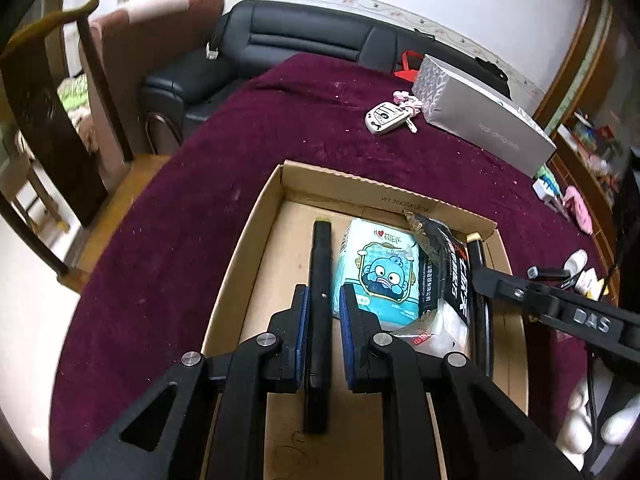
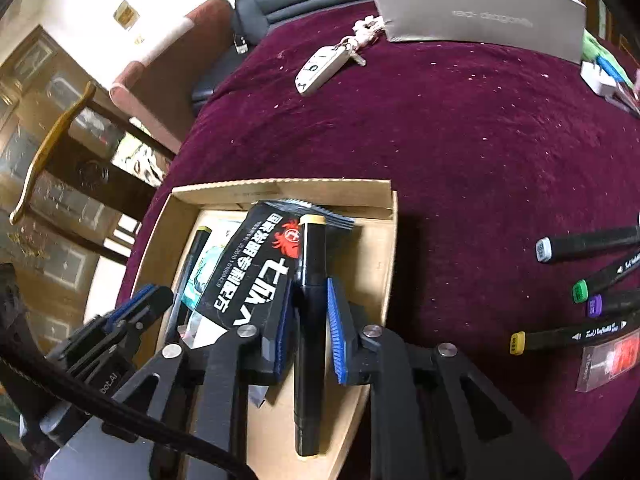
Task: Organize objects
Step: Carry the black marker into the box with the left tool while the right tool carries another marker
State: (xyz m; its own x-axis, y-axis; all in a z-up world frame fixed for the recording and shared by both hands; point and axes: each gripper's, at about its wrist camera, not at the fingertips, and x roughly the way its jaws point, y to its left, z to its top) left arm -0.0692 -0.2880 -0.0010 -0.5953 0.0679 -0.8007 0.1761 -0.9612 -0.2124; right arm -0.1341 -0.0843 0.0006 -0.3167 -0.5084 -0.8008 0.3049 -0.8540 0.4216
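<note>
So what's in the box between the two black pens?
A blue tissue pack and a black packet lie between the pens, seen in the left wrist view.

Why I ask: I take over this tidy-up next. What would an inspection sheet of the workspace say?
Surface: maroon cloth, lint-speckled.
Job's things: cardboard box holds tissue pack and black packet; loose markers lie outside it.
Clutter: key fob, grey box.
Grippers: left claw shut on green-tipped marker over the box; right claw has cream-tipped marker between its pads, grip unclear.
Cables: dark cord or strap, low in the right wrist view.
Surroundings: black sofa, wooden chair.
</note>
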